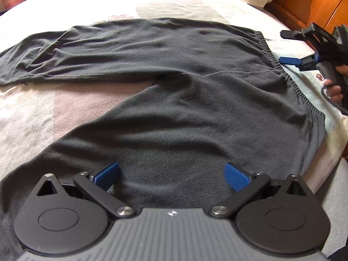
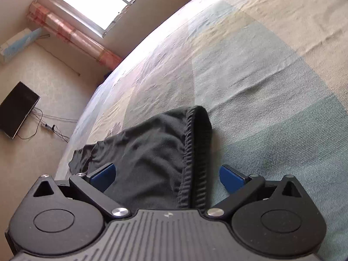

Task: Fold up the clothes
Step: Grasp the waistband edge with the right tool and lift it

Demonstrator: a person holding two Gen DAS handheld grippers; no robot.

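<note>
Left wrist view: black trousers [image 1: 178, 91] lie spread flat on the bed [image 1: 65, 108], legs splayed apart in a V, waistband [image 1: 282, 69] toward the wooden headboard [image 1: 304, 2] side.
Left gripper [image 1: 171, 176]: jaws wide apart, holding nothing, poised over the nearer trouser leg.
Right gripper [image 1: 289, 47]: seen from the left wrist view just beyond the waistband, a hand [image 1: 332, 87] on its grip; jaws spread, nothing between them.
Right wrist view: right gripper [image 2: 167, 178] looks along the waistband [image 2: 195, 152], which runs between its parted blue pads [image 2: 230, 178]; whether the pads touch the cloth cannot be told.
Material: soft, fleecy knit by the look of it; probably light, limp, and not slippery. It should sag and crease when lifted, and nothing about it seems fragile.
Where to grip: the ribbed waistband looks the thickest, firmest edge, so likely the surest pinch for the right gripper; the left could take the outer seam of the nearer leg.
Stage: garment laid out, no fold made yet; bringing one leg over the other seems the natural first fold.
Risk: pinching the bedspread along with the cloth.
</note>
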